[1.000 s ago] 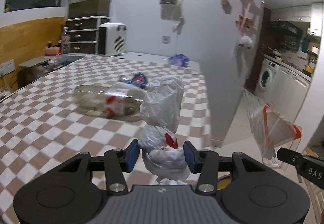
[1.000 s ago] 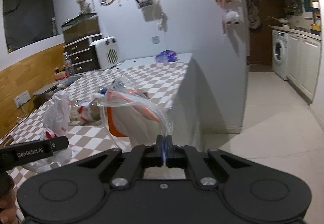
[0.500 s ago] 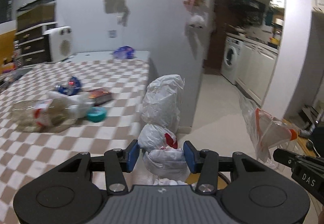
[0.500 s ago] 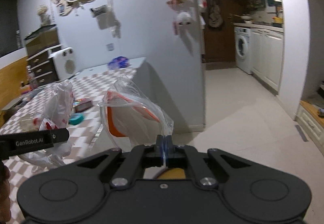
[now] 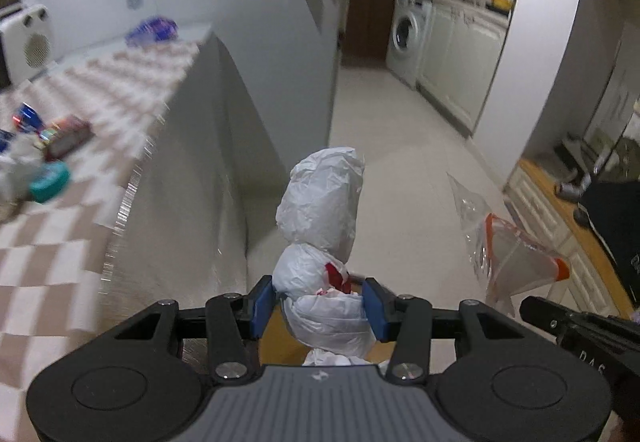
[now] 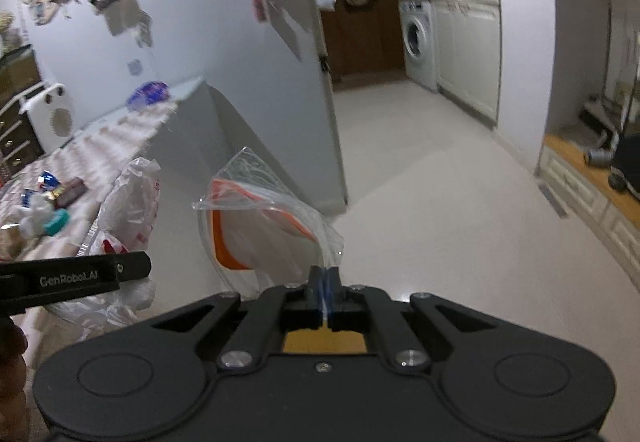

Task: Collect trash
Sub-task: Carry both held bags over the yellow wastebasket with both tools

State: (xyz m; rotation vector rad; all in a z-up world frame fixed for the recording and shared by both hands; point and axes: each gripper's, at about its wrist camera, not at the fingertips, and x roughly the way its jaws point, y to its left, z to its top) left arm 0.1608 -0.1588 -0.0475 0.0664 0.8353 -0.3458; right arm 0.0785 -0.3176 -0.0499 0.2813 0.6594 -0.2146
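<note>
My left gripper (image 5: pixel 319 304) is shut on a crumpled white plastic bag (image 5: pixel 320 214) with red print, held in the air past the table's edge, over the floor. The same bag shows at the left of the right wrist view (image 6: pixel 132 202). My right gripper (image 6: pixel 325 284) is shut on a clear plastic bag with an orange rim (image 6: pixel 260 230), held beside the white one; it also shows in the left wrist view (image 5: pixel 508 254). More trash lies on the checkered table (image 5: pixel 60 242): a teal lid (image 5: pixel 50 182), a red packet (image 5: pixel 66 136) and a blue wrapper (image 5: pixel 28 116).
A white wall end (image 5: pixel 280 42) stands just behind the table. Beyond is pale floor (image 6: pixel 440 202), a washing machine (image 6: pixel 418 42) and white cabinets (image 6: pixel 468 54). A low wooden shelf (image 6: pixel 580 170) runs along the right. A white heater (image 5: pixel 24 42) stands at the far left.
Both grippers have swung right, away from the table and toward the open floor, each still holding its bag. The table's trash has slid to the left edge of view.
</note>
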